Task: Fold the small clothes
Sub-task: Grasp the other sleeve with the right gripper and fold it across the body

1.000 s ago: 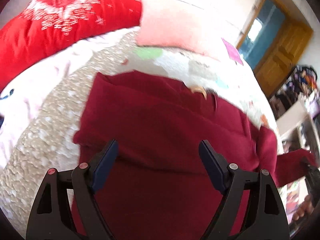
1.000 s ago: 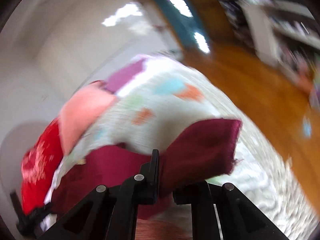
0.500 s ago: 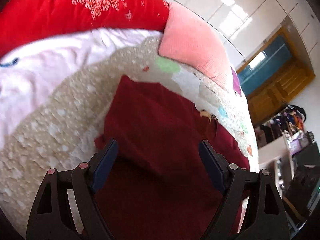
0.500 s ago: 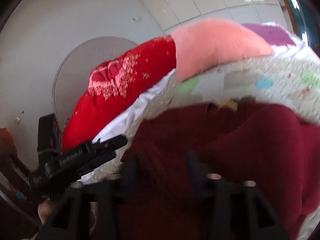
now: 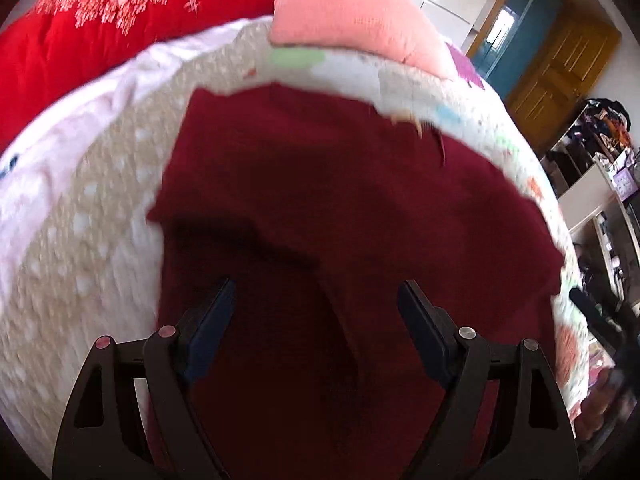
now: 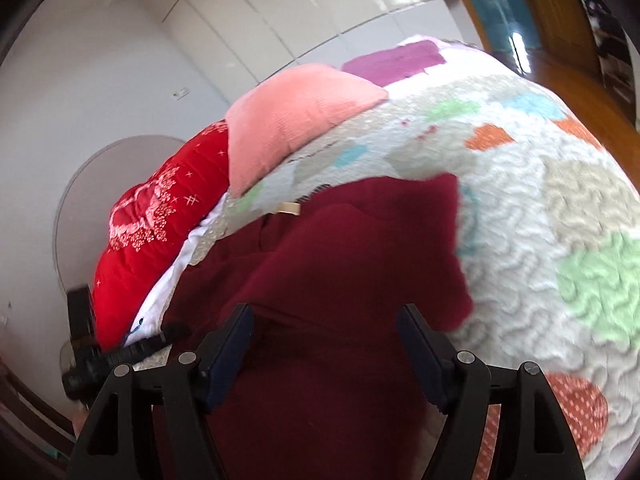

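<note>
Closest to me, my left gripper [image 5: 314,308] hangs with its jaws spread wide, nothing caught between the blue pads, only the dark red garment [image 5: 352,208] lying beneath them. My right gripper [image 6: 324,332] has its jaws opening at this moment, and no cloth is pinched between them; the same garment [image 6: 344,264] sits below and ahead of the fingertips.

The garment is spread on the quilted bedspread [image 5: 80,240], which is pale with coloured patches. In the left view a layer of cloth lies over the lower part of the garment, its edge running as a diagonal fold from the left side down toward the middle. In the right view a sleeve-like flap lies over the body of the garment, its squared end reaching toward the bedspread [image 6: 540,208] on the right. A small tan label [image 6: 289,208] shows at the far edge of the garment, at the neckline.

Beyond the garment a pink pillow [image 5: 348,16] rests on the bedspread, and beside it a red quilt [image 5: 100,28] with a white pattern. Farthest off, a wooden door [image 5: 560,64] stands past the bed
</note>
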Motion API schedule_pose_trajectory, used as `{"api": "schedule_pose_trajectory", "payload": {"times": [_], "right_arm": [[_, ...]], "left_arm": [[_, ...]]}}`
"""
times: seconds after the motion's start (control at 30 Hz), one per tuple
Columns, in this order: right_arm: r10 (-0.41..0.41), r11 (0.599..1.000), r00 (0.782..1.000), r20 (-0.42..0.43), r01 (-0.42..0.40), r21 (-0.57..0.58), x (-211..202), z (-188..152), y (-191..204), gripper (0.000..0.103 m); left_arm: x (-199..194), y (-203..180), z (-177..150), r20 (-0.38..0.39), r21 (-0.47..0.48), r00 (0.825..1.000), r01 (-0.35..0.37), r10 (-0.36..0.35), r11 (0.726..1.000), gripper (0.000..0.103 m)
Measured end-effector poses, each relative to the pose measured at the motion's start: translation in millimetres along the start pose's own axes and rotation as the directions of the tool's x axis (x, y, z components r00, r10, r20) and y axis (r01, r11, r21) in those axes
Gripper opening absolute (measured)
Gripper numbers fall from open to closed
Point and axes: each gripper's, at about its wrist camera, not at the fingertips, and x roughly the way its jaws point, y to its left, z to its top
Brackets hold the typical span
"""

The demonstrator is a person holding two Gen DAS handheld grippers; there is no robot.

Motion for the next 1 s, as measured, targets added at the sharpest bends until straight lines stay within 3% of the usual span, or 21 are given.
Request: {"api": "schedule_pose_trajectory", "payload": {"times": [0.17,0.2,0.23,0.3,0.37,0.4,0.47,0.63,0.7,0.77,0.9,1.0], "right_arm": [[0.003,1.000,1.000,-0.005,-0.003,0.024,-2.1,-4.7,-7.6,0.073],[0.006,1.000,1.000,-0.006,-0.006,0.024,-3.4,-5.5,-7.7,0.073],[0.009,1.000,1.000,-0.006,-0.009,0.021,-2.6,-6.3,-5.6,0.073],[0.005,1.000,1.000,-0.006,-0.005,0.008,-3.2,-8.2,-1.5,0.073],[0.000,1.000,1.000,-0.005,0.000,0.005,-4.4,-9.1,0.2,0.073],[0.000,1.000,1.000,-0.004,0.000,0.007,-5.6,-9.0,0.4,0.073],[-0.003,1.000,1.000,0.003,0.003,0.002,-8.5,-7.9,1.2,0.073],[-0.041,0.999,0.999,0.021,0.042,-0.028,-8.6,2.9,4.6,0.073],[-0.068,0.996,0.997,0.027,0.070,-0.047,-3.8,9.6,7.9,0.073],[-0.098,0.993,0.995,0.029,0.100,-0.070,3.1,14.8,10.1,0.073],[-0.194,0.971,0.981,0.014,0.194,-0.140,32.1,27.8,11.9,0.071],[-0.224,0.957,0.974,-0.009,0.218,-0.191,58.2,31.6,10.0,0.055]], "left_arm": [[4.9,-8.6,-7.8,0.008,-0.033,0.999,0.036,-0.036,0.999,0.082],[7.0,-12.1,-5.5,0.005,-0.036,0.997,0.081,-0.081,0.996,0.068],[9.3,-14.8,-4.1,-0.002,-0.033,0.995,0.097,-0.097,0.995,0.042],[15.1,-21.1,2.4,-0.022,-0.003,0.998,0.052,-0.052,0.999,0.020],[7.5,-17.8,13.0,-0.009,-0.016,0.996,0.086,-0.086,0.996,0.003],[1.6,-12.8,20.3,-0.005,-0.038,0.990,0.142,-0.142,0.989,0.004],[-16.2,-6.8,38.3,0.041,-0.042,0.986,0.161,-0.159,0.986,0.004],[-61.0,5.5,78.6,0.183,0.003,0.976,0.117,-0.115,0.993,0.004],[-60.3,13.1,87.6,0.220,0.011,0.975,0.037,-0.038,0.999,0.004],[-46.2,26.2,89.7,0.205,-0.009,0.979,-0.009,0.011,1.000,0.004],[0.5,51.7,84.4,0.092,-0.067,0.994,-0.052,0.058,0.996,0.004],[23.2,61.9,71.3,0.061,-0.093,0.996,-0.063,0.069,0.994,0.004]]}}
